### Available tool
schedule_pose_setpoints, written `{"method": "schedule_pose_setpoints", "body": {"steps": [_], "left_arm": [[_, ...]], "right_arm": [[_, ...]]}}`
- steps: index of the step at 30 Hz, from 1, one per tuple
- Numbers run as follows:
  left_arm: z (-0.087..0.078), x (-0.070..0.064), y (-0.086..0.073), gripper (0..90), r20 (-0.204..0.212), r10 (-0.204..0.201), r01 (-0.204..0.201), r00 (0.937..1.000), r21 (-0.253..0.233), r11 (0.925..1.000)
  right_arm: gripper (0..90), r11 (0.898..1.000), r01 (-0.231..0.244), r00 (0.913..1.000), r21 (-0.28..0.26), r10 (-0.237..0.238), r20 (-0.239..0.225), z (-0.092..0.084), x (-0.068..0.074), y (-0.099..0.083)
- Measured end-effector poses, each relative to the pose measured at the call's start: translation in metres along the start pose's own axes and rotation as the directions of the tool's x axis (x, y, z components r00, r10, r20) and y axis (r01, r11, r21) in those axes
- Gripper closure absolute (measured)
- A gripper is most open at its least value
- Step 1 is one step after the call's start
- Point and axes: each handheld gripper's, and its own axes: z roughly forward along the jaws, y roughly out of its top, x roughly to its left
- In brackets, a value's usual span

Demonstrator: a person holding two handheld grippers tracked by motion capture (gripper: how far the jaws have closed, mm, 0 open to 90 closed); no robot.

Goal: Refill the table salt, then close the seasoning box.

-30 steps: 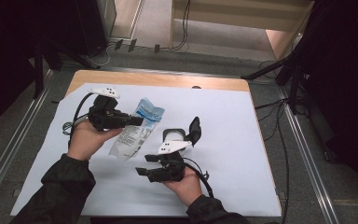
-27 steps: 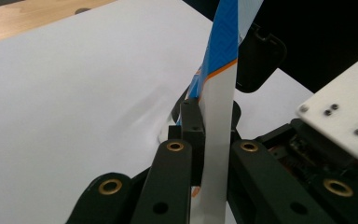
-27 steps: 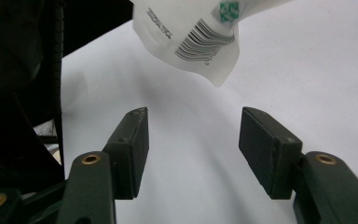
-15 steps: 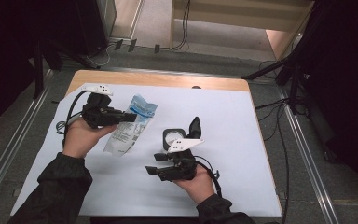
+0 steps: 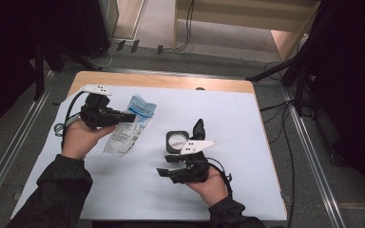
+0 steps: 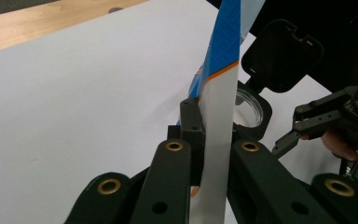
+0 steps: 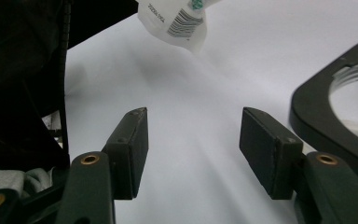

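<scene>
A blue-and-white plastic pouch hangs tilted over the left part of the table, and my left gripper is shut on its upper half. In the left gripper view the pouch stands edge-on, pinched between the jaws of the left gripper. A small black container with a clear inside sits mid-table, its hinged lid standing open. My right gripper is just in front of it, pointing left, open and empty. In the right gripper view, the right gripper has only the white sheet between its pads; the container's rim is at right.
A white sheet covers the table, with a strip of bare wood along the far edge. Metal rails run along both sides on the floor, and cables lie to the right. A dark sleeve shows at the left of the right gripper view.
My right gripper has drawn back toward the near edge and a little right, away from the container. The left gripper with the pouch has shifted slightly left.
</scene>
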Motion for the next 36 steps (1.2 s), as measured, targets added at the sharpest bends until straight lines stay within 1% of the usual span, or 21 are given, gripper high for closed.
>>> {"method": "schedule_pose_setpoints", "body": {"steps": [1,4,8,9,10,11,12,14,21,22,26,27,32,35,36], "left_arm": [[-0.001,0.001,0.000,89.3,-0.003,0.001,-0.001,1.0000,0.002,1.0000],[-0.001,0.004,-0.001,89.3,-0.007,-0.005,0.005,1.0000,-0.010,0.9999],[-0.001,0.010,-0.002,89.3,-0.007,-0.015,0.015,0.9999,-0.012,0.9998],[-0.001,0.011,-0.002,89.3,-0.018,-0.011,0.010,0.9998,-0.012,0.9999],[0.000,0.012,-0.002,89.3,-0.017,-0.015,0.014,0.9998,-0.017,0.9998],[-0.001,0.014,-0.002,89.3,-0.022,-0.009,0.008,0.9997,-0.019,0.9998],[-0.001,0.015,-0.002,89.3,-0.018,-0.014,0.014,0.9997,-0.022,0.9997],[-0.001,0.018,-0.003,89.3,-0.025,-0.017,0.017,0.9995,-0.028,0.9995],[-0.003,0.029,-0.005,89.3,-0.043,-0.031,0.030,0.9986,-0.041,0.9987],[-0.003,0.031,-0.006,89.3,-0.051,-0.030,0.028,0.9982,-0.043,0.9987],[-0.003,0.037,-0.008,89.4,-0.079,-0.050,0.045,0.9956,-0.055,0.9974],[-0.003,0.039,-0.008,89.4,-0.084,-0.050,0.045,0.9952,-0.051,0.9977],[0.000,0.047,-0.009,89.4,-0.115,-0.067,0.059,0.9911,-0.068,0.9959],[0.001,0.049,-0.010,89.3,-0.138,-0.070,0.062,0.9880,-0.062,0.9962],[0.001,0.050,-0.010,89.3,-0.131,-0.070,0.063,0.9889,-0.062,0.9961]], "right_arm": [[43.3,1.000,-0.003,1.0000,-0.001,0.003,0.006,-0.002,-0.001,0.000],[43.4,1.000,0.012,0.9995,-0.006,-0.012,0.030,-0.006,-0.002,-0.001],[43.4,1.000,0.013,0.9995,-0.003,-0.013,0.030,-0.010,-0.004,-0.001],[43.4,1.000,0.011,0.9996,-0.001,-0.011,0.028,-0.011,-0.004,-0.001],[43.4,1.000,0.013,0.9995,-0.003,-0.013,0.028,-0.012,-0.004,-0.001],[43.4,1.000,0.015,0.9994,-0.002,-0.014,0.030,-0.013,-0.005,-0.002],[43.4,1.000,0.009,0.9995,0.001,-0.009,0.030,-0.014,-0.005,-0.002],[43.3,1.000,0.010,0.9995,-0.003,-0.010,0.030,-0.016,-0.006,-0.002],[43.0,1.000,0.000,0.9988,-0.013,0.001,0.048,-0.026,-0.013,-0.004],[43.0,1.000,-0.008,0.9988,-0.012,0.008,0.049,-0.028,-0.013,-0.005],[42.9,1.000,-0.003,0.9979,-0.019,0.005,0.065,-0.036,-0.014,-0.007],[42.9,1.000,-0.003,0.9976,-0.019,0.004,0.069,-0.037,-0.014,-0.007],[42.9,1.000,-0.006,0.9963,-0.019,0.008,0.085,-0.042,-0.019,-0.010],[43.0,1.000,-0.022,0.9950,-0.023,0.024,0.097,-0.047,-0.020,-0.013],[43.1,0.999,-0.021,0.9947,-0.027,0.023,0.101,-0.049,-0.021,-0.014]]}}
